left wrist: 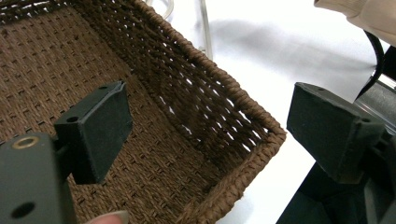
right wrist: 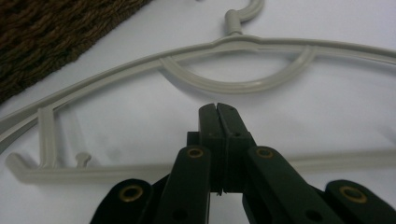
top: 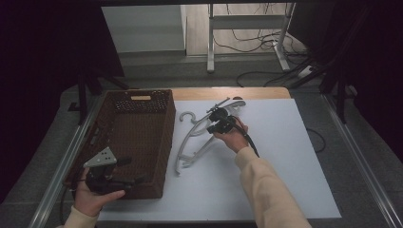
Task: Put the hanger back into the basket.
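A grey plastic hanger [top: 192,137] lies flat on the white table top, just right of a brown woven basket [top: 167,137]. My right gripper [top: 214,122] hovers over the hanger's middle. In the right gripper view its jaws [right wrist: 217,112] are pressed together with nothing between them; the hanger's lower bar [right wrist: 327,161] passes beneath them and its arched top [right wrist: 233,44] lies beyond. My left gripper [top: 133,171] is held over the basket's near right corner. In the left gripper view it [left wrist: 210,126] stands wide open and empty above the basket rim [left wrist: 243,102].
A second grey hanger part [top: 233,102] lies at the table's far edge. The basket [right wrist: 46,37] takes up the table's left side. White table surface [top: 280,161] stretches to the right of the person's sleeve [top: 266,190]. Cables and a stand are on the floor beyond.
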The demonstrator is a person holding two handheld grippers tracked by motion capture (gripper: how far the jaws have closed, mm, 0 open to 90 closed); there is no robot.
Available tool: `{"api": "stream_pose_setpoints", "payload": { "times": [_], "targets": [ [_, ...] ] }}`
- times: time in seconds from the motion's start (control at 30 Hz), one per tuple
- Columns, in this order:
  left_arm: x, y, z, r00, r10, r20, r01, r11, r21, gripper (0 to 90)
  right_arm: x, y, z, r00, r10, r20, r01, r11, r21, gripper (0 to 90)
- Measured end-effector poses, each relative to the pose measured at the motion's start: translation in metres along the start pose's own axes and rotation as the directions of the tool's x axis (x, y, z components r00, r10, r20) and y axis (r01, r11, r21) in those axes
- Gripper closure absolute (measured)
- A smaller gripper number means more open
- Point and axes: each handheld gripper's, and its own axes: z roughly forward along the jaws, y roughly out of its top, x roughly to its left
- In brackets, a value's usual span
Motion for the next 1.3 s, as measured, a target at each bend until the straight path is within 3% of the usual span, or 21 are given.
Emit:
{"api": "stream_pose_setpoints", "payload": {
  "times": [0.2,0.33,0.43,0.57,0.77,0.97,1.1,1.3],
  "targets": [
    [0.001,0.0,-0.002,1.0,-0.004,0.0,0.004,1.0,-0.006,14.3,0.0,0.006,0.026,1.0,0.004,0.007,-0.005,0.998,0.067,89.8],
    [0.002,0.0,-0.001,1.0,-0.004,0.0,0.004,1.0,-0.002,14.4,-0.001,0.005,0.037,0.9996,-0.003,0.03,0.0,0.995,0.095,89.8],
    [0.002,0.0,0.0,1.0,-0.003,0.004,0.003,1.0,0.0,14.4,-0.002,0.001,0.041,0.9998,0.003,0.022,-0.005,0.993,0.121,89.8],
    [0.0,0.0,0.0,1.0,0.002,0.004,-0.002,1.0,0.0,14.4,-0.004,-0.004,0.04,0.9996,0.029,0.008,-0.029,0.994,0.108,89.8],
    [0.0,0.0,0.002,1.0,0.001,0.005,-0.001,1.0,0.008,14.4,-0.002,-0.005,0.039,0.9998,0.012,0.014,-0.014,0.994,0.11,89.8],
    [0.001,0.0,0.003,0.9999,-0.001,0.01,0.001,1.0,0.008,14.5,0.0,-0.005,0.04,0.9991,0.037,0.019,-0.039,0.993,0.11,89.7],
    [0.0,0.001,0.005,0.9999,0.005,0.013,-0.005,0.9999,0.014,14.5,0.004,-0.002,0.041,0.9989,0.017,0.043,-0.022,0.993,0.119,89.6],
    [-0.001,0.001,0.003,0.9999,0.007,0.01,-0.007,0.9999,0.01,14.6,0.004,-0.003,0.041,0.9989,0.02,0.042,-0.025,0.992,0.121,89.7]
  ]
}}
